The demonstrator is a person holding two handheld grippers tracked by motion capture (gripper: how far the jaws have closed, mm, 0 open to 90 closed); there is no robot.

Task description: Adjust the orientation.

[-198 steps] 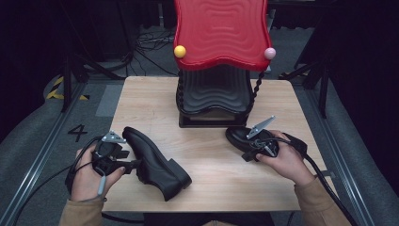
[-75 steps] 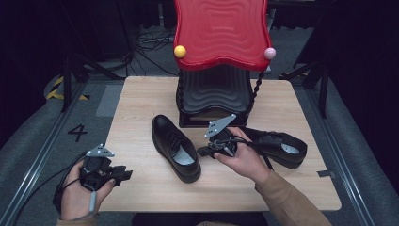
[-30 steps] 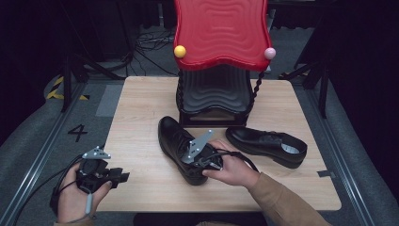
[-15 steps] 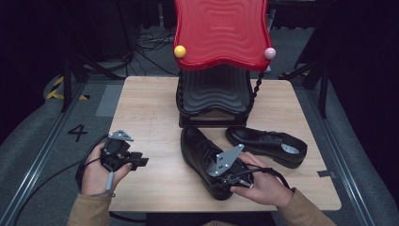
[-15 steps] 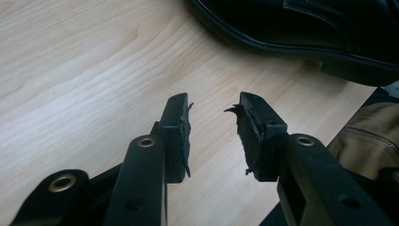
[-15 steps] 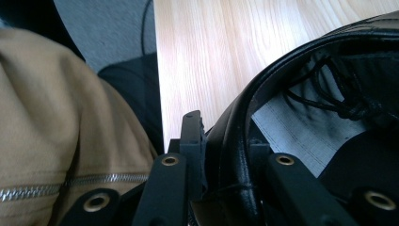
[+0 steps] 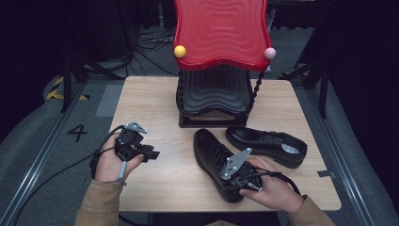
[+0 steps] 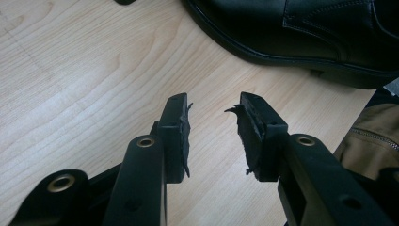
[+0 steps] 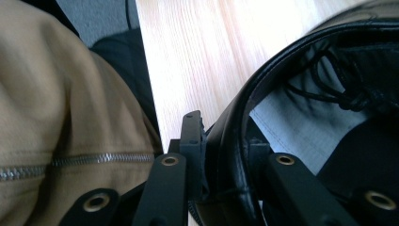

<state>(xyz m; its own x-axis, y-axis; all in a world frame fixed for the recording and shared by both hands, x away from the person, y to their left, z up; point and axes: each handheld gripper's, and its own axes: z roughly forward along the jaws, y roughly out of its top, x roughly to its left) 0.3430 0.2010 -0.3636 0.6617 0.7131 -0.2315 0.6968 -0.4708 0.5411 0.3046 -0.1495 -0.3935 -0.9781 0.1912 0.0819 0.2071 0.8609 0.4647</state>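
Black leather shoe (image 7: 217, 162) clamped at its heel rim by right claw (image 9: 221, 155) to drag it beside its mate (image 7: 268, 145); left claw (image 8: 211, 134) apart, idle.

Overhead view, two close gripper views

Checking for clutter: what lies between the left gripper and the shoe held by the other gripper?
High view: bare wooden table between left gripper and shoe.

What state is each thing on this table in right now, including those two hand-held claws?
Left gripper: open, nothing between its jaws, above bare table.
Right gripper: clamped on the near shoe's heel rim.
Near shoe: upright, laced, held.
Far shoe: upright on the table, untouched.
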